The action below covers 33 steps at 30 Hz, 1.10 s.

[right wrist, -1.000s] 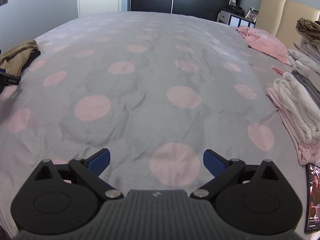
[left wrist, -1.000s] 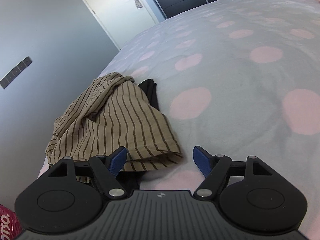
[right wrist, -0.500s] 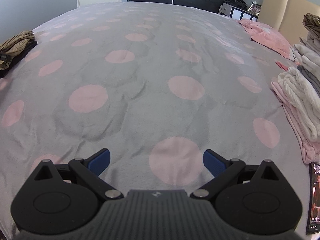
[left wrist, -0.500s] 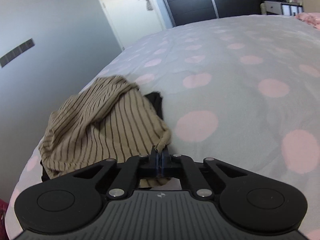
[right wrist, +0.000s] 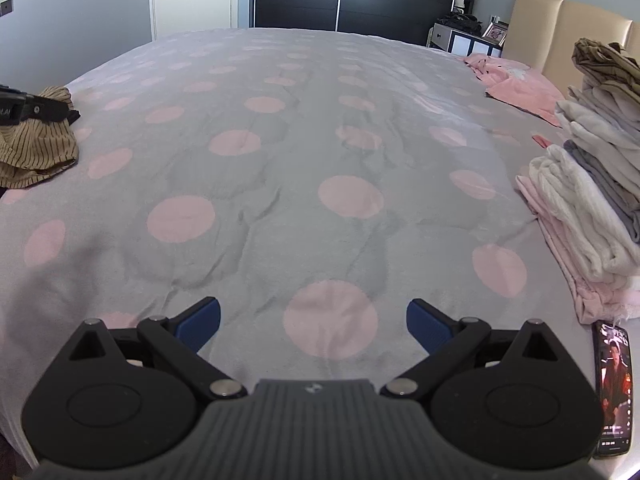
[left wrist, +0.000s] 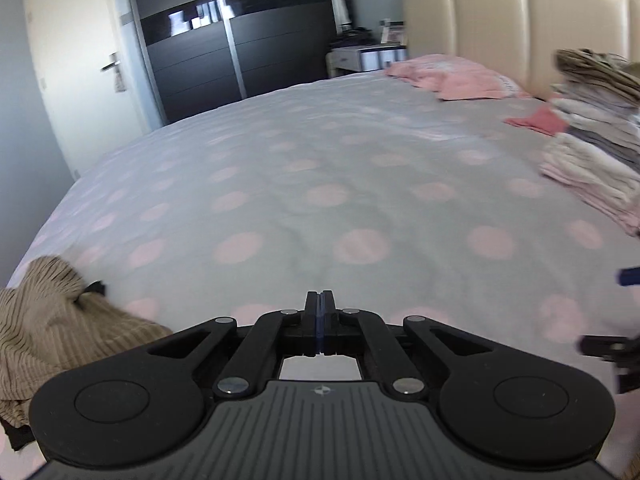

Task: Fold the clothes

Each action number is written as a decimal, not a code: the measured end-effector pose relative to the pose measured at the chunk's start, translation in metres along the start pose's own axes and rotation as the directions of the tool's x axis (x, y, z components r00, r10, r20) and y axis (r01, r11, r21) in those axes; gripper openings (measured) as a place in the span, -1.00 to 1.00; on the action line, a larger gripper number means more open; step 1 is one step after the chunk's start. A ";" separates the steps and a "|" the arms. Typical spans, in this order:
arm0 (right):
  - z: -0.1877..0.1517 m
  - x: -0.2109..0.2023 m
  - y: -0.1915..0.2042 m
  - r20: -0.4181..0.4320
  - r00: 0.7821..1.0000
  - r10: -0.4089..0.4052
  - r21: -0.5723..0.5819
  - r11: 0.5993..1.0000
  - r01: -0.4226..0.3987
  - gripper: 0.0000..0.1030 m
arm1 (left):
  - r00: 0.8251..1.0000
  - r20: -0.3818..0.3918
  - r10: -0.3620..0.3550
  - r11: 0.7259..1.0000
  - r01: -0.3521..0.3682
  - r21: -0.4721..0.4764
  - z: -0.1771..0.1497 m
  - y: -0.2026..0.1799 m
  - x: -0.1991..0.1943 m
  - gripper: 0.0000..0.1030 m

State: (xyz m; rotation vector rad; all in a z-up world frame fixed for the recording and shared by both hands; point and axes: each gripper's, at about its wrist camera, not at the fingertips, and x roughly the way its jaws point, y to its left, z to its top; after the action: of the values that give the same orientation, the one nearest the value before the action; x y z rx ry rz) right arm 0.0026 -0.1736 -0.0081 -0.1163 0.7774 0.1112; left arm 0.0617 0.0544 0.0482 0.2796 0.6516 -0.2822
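Note:
A tan garment with dark stripes [left wrist: 52, 332] lies crumpled at the bed's left edge, over something black; it also shows in the right wrist view [right wrist: 36, 144]. My left gripper [left wrist: 319, 312] is shut, and no cloth shows between its jaws; the garment trails beside and under its left side. The left gripper's body [right wrist: 24, 108] shows over the garment in the right wrist view. My right gripper [right wrist: 313, 320] is open and empty above the grey bedspread with pink dots [right wrist: 320, 140].
A stack of folded clothes [right wrist: 592, 184] sits at the bed's right side, also in the left wrist view [left wrist: 592, 136]. A pink garment [right wrist: 516, 84] lies near the beige headboard [left wrist: 500, 28]. A phone [right wrist: 614, 384] lies at the near right.
My left gripper shut on the striped garment's edge, then swung right toward the bed's middle, garment now at its left. My right gripper stayed open and edged forward.

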 end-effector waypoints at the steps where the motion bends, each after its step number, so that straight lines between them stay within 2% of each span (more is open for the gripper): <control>1: -0.001 -0.003 -0.001 0.003 1.000 0.002 0.002 1.000 -0.002 0.95 | 1.000 -0.011 -0.005 1.000 0.005 0.004 0.000 -0.009 -0.002 -1.00; 6: -0.008 -0.014 -0.007 0.007 1.000 0.013 0.011 1.000 -0.013 0.95 | 0.997 -0.061 0.043 0.999 -0.042 0.019 -0.009 -0.021 -0.003 -1.00; 8: -0.008 -0.016 -0.009 0.007 1.000 0.020 0.020 1.000 -0.020 0.95 | 0.994 -0.079 0.076 0.997 -0.075 0.018 -0.016 -0.016 -0.005 -0.86; 10: -0.008 -0.016 -0.010 0.007 1.000 0.023 0.027 0.999 -0.023 0.95 | 0.987 -0.090 0.130 0.992 -0.128 0.018 -0.024 -0.007 -0.005 -0.55; 11: -0.007 -0.016 -0.009 0.007 1.000 0.024 0.028 0.999 -0.025 0.95 | 0.984 -0.095 0.154 0.988 -0.153 0.018 -0.028 -0.001 -0.004 -0.47; 13: -0.007 -0.014 -0.009 0.004 1.000 0.031 0.027 0.999 -0.031 0.95 | 0.974 -0.108 0.197 0.980 -0.196 0.016 -0.035 0.012 0.001 -0.13; 16: -0.006 -0.008 -0.005 -0.009 0.999 0.040 0.017 0.999 -0.040 0.95 | 0.954 -0.119 0.275 0.961 -0.271 0.049 -0.046 0.033 0.015 0.11; 18: -0.006 -0.004 -0.003 -0.021 0.999 0.046 0.010 0.999 -0.046 0.95 | 0.930 -0.137 0.341 0.939 -0.329 0.102 -0.054 0.049 0.031 0.15; 21: -0.007 0.005 -0.001 -0.047 0.998 0.050 0.006 0.999 -0.049 0.95 | 0.904 -0.160 0.397 0.914 -0.372 0.161 -0.066 0.070 0.053 0.16; 27: -0.004 0.020 -0.004 -0.075 0.996 0.043 0.056 0.998 -0.038 0.95 | 0.862 -0.226 0.453 0.876 -0.385 0.290 -0.093 0.103 0.093 0.17; 29: -0.003 0.024 -0.004 -0.079 0.996 0.043 0.066 0.997 -0.038 0.95 | 0.853 -0.208 0.479 0.851 -0.392 0.349 -0.100 0.108 0.103 0.21; 30: -0.003 0.026 -0.003 -0.083 0.996 0.044 0.067 0.997 -0.038 0.95 | 0.850 -0.187 0.493 0.834 -0.400 0.380 -0.103 0.111 0.107 0.35; 31: -0.002 0.028 -0.002 -0.089 0.995 0.045 0.068 0.997 -0.039 0.95 | 0.844 -0.154 0.514 0.807 -0.415 0.420 -0.104 0.112 0.112 0.48; 33: -0.002 0.033 -0.002 -0.104 0.993 0.048 0.068 0.997 -0.041 0.95 | 0.822 -0.122 0.557 0.752 -0.436 0.494 -0.107 0.115 0.122 0.49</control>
State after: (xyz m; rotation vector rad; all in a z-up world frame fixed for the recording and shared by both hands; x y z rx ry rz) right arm 0.0248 -0.1737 -0.0328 -0.0427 0.8884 0.1229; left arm 0.1347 0.1770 -0.0908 0.9397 0.7421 0.1411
